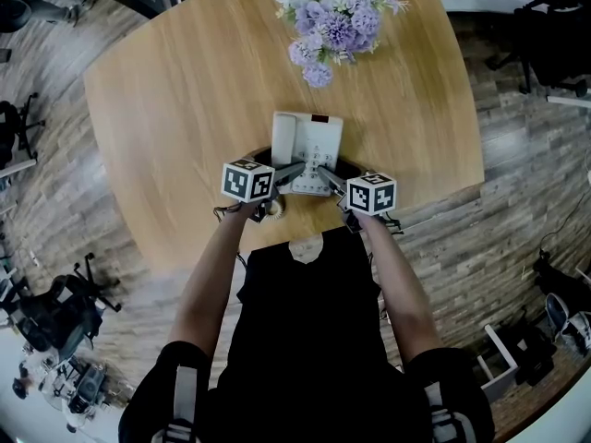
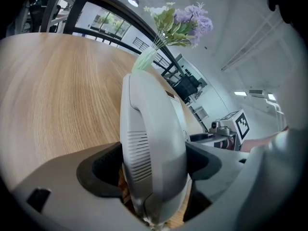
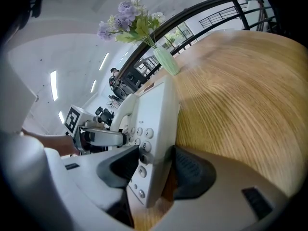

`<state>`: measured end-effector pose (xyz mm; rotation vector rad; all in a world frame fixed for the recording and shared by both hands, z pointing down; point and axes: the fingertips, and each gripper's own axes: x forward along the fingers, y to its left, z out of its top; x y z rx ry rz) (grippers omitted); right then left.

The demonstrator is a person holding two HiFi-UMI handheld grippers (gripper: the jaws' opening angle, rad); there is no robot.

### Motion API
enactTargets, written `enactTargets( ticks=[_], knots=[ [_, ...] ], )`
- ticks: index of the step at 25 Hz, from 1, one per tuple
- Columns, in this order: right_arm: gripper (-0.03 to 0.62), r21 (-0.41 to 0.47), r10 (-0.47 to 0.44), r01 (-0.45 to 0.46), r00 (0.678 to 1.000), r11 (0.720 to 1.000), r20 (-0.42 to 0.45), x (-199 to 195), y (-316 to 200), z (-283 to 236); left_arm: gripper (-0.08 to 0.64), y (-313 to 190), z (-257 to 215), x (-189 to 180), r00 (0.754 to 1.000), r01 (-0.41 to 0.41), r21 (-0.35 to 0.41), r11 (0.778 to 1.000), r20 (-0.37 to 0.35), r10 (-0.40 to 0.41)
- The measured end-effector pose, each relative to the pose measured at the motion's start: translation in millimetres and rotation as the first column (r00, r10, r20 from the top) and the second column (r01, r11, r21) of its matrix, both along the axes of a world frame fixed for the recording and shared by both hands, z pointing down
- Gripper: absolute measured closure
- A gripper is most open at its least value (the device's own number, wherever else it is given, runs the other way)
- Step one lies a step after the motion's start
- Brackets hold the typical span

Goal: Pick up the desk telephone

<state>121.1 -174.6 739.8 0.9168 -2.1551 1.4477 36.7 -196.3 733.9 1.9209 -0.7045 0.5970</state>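
The telephone (image 1: 309,139) is white, the table (image 1: 185,90) light wood-grain, the flowers (image 1: 334,18) lilac and white.

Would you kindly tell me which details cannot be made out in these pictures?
Head view: the display on the telephone is too small to read.
Left gripper view: the handset blocks the keypad.
Right gripper view: the right hand-held gripper covers the keypad's lower part.
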Motion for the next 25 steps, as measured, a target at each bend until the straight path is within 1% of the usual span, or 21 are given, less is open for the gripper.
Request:
enactTargets(
  ticks=[10,17,25],
  knots=[
    [0.359,0.004,-0.016,0.016,1.000,1.000,-0.007,-3.7,1.7,-4.2,0.167,3.2,-3.5,-5.3,0.999,0.046,-0.006,0.999,-0.009,-0.046],
    [0.360,0.011,-0.014,0.014,1.000,1.000,0.008,-10.9,2.1,-15.8,0.167,0.3,-17.6,-12.8,0.998,0.066,0.025,0.997,-0.009,-0.066],
    [0.362,0.054,-0.065,0.065,0.998,0.996,-0.002,-26.6,-7.8,-35.5,0.167,-4.0,-36.9,-30.3,0.994,0.107,0.067,0.992,0.002,-0.107]
  ],
)
